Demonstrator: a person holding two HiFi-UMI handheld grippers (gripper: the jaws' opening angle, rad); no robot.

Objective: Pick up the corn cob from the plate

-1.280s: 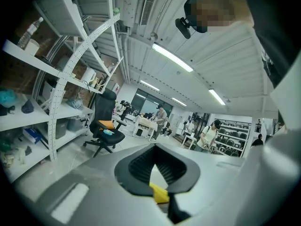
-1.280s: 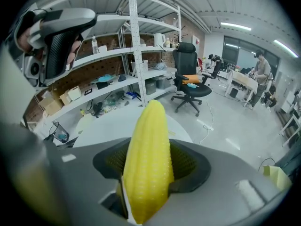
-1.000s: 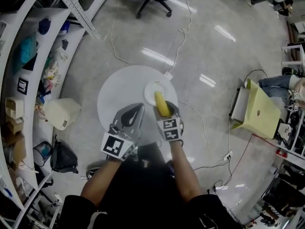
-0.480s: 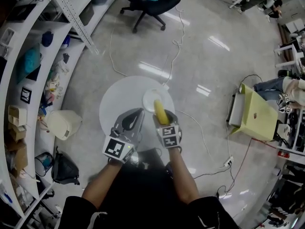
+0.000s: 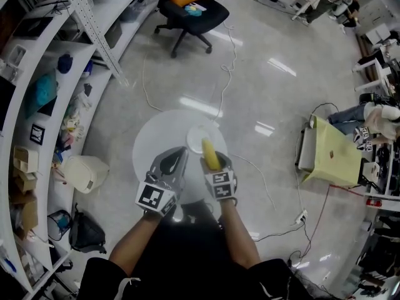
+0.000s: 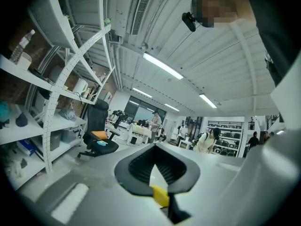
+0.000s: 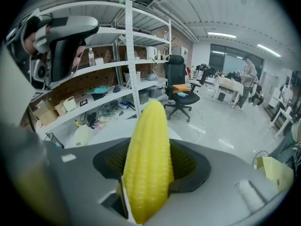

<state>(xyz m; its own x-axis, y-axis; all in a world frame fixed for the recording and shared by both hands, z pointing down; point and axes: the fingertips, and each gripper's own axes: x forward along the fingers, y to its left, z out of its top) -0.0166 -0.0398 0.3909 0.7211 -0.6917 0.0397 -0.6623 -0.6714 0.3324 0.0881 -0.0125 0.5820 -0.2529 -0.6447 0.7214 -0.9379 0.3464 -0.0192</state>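
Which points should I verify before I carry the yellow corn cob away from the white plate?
1. The right gripper is shut on the yellow corn cob: ok, both pads press its sides.
2. The cob is free of the white round plate: ok, its tip stands in the air.
3. Firmness of the grip: cannot tell; the jaws hold one end and most of the cob sticks out.
4. The left gripper is empty, jaws together: ok.
5. The left gripper is apart from the cob: ok, a gap shows.
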